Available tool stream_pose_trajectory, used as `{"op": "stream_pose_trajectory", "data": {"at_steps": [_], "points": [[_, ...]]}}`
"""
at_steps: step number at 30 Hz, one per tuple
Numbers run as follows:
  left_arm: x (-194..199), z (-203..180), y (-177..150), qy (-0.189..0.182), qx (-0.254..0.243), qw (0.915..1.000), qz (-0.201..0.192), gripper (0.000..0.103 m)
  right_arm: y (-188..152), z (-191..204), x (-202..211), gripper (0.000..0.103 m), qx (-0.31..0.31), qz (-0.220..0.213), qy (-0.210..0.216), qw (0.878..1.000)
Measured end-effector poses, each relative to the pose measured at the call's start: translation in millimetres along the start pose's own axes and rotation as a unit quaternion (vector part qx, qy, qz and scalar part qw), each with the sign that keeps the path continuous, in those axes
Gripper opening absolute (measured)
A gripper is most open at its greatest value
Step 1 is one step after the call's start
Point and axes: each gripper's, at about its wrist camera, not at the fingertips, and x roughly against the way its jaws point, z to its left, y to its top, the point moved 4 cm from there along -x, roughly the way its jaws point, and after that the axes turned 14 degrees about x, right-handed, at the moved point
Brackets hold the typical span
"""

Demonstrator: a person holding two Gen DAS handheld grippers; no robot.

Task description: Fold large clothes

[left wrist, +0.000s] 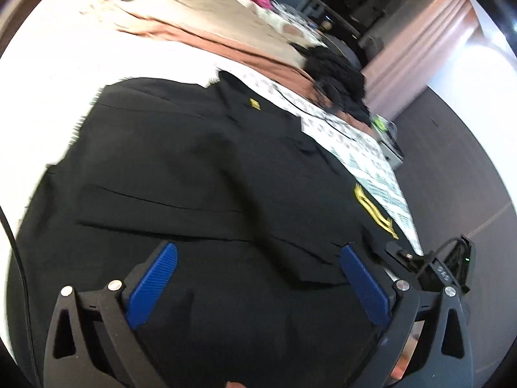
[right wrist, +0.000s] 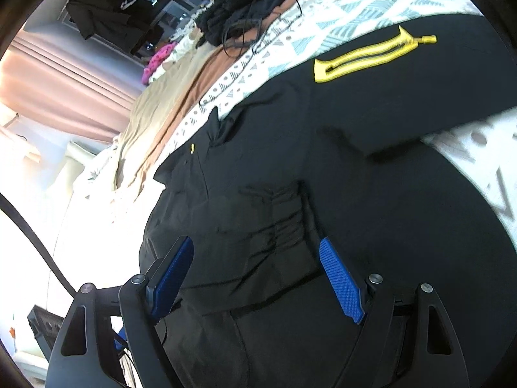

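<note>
A large black jacket (left wrist: 194, 161) lies spread flat on a bed and fills most of both views (right wrist: 355, 177). It has a yellow-trimmed zip pocket (left wrist: 371, 208), which the right wrist view shows at the upper right (right wrist: 365, 58). My left gripper (left wrist: 258, 249) hovers over the jacket's body, its blue pads (left wrist: 155, 284) wide apart with nothing pinched between them. My right gripper (right wrist: 256, 243) is open too, above a wrinkled patch of the black cloth, and its pads (right wrist: 342, 284) stand clear of the fabric.
Under the jacket lies a white sheet with a teal pattern (left wrist: 371, 161) (right wrist: 323, 9). Beyond it are beige and brown bedding (left wrist: 210, 9), a black knit heap (left wrist: 336, 74) (right wrist: 245, 3), something pink (right wrist: 158, 58) and pink curtains (right wrist: 64, 90). Dark floor (left wrist: 452, 161) runs along the bed's edge.
</note>
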Motion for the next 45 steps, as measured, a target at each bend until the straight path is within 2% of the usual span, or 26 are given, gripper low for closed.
{"op": "stream_pose_trajectory", "data": {"at_steps": [2,6,7,11,13,15,17,20,22,25,39,43,45], "points": [[7.7,17.0,3.9,0.021,-0.003,0.9996,-0.018,0.103,-3.1,-0.2,-3.9,0.079,-0.001,0.011,-0.007,1.0],[12.4,46.7,13.3,0.035,0.004,0.9986,-0.039,0.103,-9.9,1.2,-7.5,0.077,-0.002,0.027,-0.022,0.999],[12.8,54.9,16.1,0.04,0.01,0.9982,-0.044,0.103,-12.4,1.6,-9.0,0.073,-0.005,0.032,-0.02,0.999],[9.9,90.6,30.7,0.066,0.028,0.9963,-0.048,0.085,-20.9,1.0,-22.3,0.058,-0.032,0.059,0.007,0.998],[8.4,105.9,37.3,0.075,0.038,0.9952,-0.05,0.08,-20.3,-2.3,-31.0,0.051,-0.043,0.069,0.017,0.997],[9.6,123.6,42.6,0.081,0.048,0.9942,-0.052,0.073,-16.6,-9.0,-40.1,0.041,-0.05,0.07,0.013,0.996],[7.7,137.2,48.4,0.089,0.057,0.993,-0.053,0.065,-9.8,-16.2,-45.0,0.022,-0.051,0.063,0.002,0.997],[0.7,150.2,53.8,0.096,0.066,0.9921,-0.047,0.052,0.3,-23.2,-53.1,0.009,-0.058,0.047,0.006,0.997],[-7.9,156.7,56.4,0.109,0.064,0.9912,-0.04,0.048,8.6,-22.5,-53.7,0.006,-0.041,0.033,-0.004,0.999],[-19.5,166.9,57.0,0.117,0.075,0.99,-0.025,0.036,25.5,-23.0,-52.7,0.005,-0.025,0.011,-0.011,1.0],[-29.9,173.1,59.1,0.135,0.072,0.9878,-0.03,0.035,94.4,-22.4,-91.6,0.004,0.005,-0.026,-0.048,0.998],[-31.8,173.6,60.0,0.139,0.071,0.9872,-0.035,0.035,85.8,-14.1,-119.8,0.005,-0.003,-0.025,-0.057,0.998],[-31.9,173.4,61.6,0.139,0.075,0.9867,-0.037,0.035,73.1,-20.6,-118.5,0.005,-0.008,-0.015,-0.067,0.998]]}}
